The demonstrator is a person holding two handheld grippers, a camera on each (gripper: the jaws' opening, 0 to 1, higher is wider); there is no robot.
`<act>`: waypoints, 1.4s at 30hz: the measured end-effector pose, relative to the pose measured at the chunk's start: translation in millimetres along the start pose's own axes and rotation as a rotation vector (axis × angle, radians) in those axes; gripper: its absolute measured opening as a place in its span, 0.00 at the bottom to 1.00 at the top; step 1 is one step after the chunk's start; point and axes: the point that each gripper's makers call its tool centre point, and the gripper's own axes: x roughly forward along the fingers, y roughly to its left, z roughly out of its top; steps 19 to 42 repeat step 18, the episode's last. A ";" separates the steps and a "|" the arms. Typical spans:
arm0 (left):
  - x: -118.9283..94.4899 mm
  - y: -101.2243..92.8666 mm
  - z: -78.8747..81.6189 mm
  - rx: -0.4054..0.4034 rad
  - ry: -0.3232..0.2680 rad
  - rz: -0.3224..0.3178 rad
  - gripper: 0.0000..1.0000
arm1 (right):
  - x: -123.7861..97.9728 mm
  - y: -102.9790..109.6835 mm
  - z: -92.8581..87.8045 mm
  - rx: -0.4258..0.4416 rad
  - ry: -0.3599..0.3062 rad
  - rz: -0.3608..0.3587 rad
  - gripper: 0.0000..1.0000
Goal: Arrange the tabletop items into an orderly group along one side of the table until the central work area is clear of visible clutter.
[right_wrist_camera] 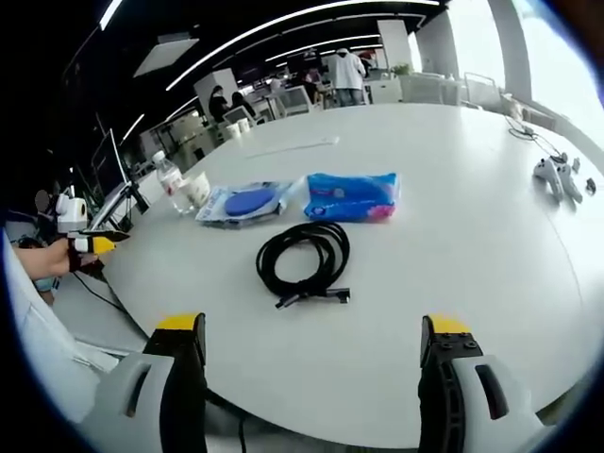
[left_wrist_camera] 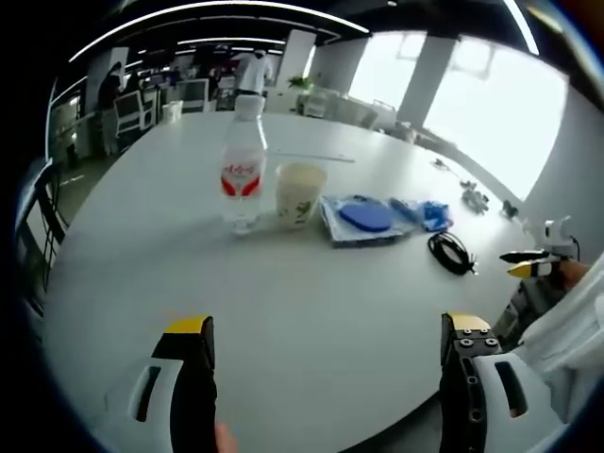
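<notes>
While both tools hover above its near edge, a large white oval surface (right_wrist_camera: pixel 453 170) stretches away into an open office. A row of things lies across it. In the right gripper view, a blue soft pack (right_wrist_camera: pixel 352 196) sits near the middle, just beside a clear bag holding a round blue item (right_wrist_camera: pixel 243 203). A coiled black cable (right_wrist_camera: pixel 304 260) lies in front of them, closer to the camera. At the far end of the row, a paper cup (left_wrist_camera: pixel 299 193) and a water bottle with a red label (left_wrist_camera: pixel 243 170) stand upright, side by side. A white game controller (right_wrist_camera: pixel 555 176) rests well apart, toward the other end of the surface.

The left tool (left_wrist_camera: pixel 326 377) has its jaws spread wide and holds nothing. The right tool (right_wrist_camera: pixel 311 373) is likewise spread wide and empty.

Judging from this, the tidying looks barely begun: the row crosses the central area, and the cable and controller lie loose. Everything is yet to be gathered along one side.
</notes>
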 end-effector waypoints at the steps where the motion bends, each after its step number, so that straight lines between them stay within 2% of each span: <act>1: 0.0 -0.6 -0.1 0.001 0.001 0.001 0.97 | 0.3 0.0 -0.1 0.003 0.000 0.001 0.93; 18: -1.8 0.8 -8.7 -0.034 0.011 0.011 0.97 | 2.5 2.2 -8.3 0.014 0.025 0.012 0.91; 42: -1.8 0.8 -8.7 -0.034 0.011 0.011 0.97 | 2.5 2.2 -8.3 0.014 0.025 0.012 0.91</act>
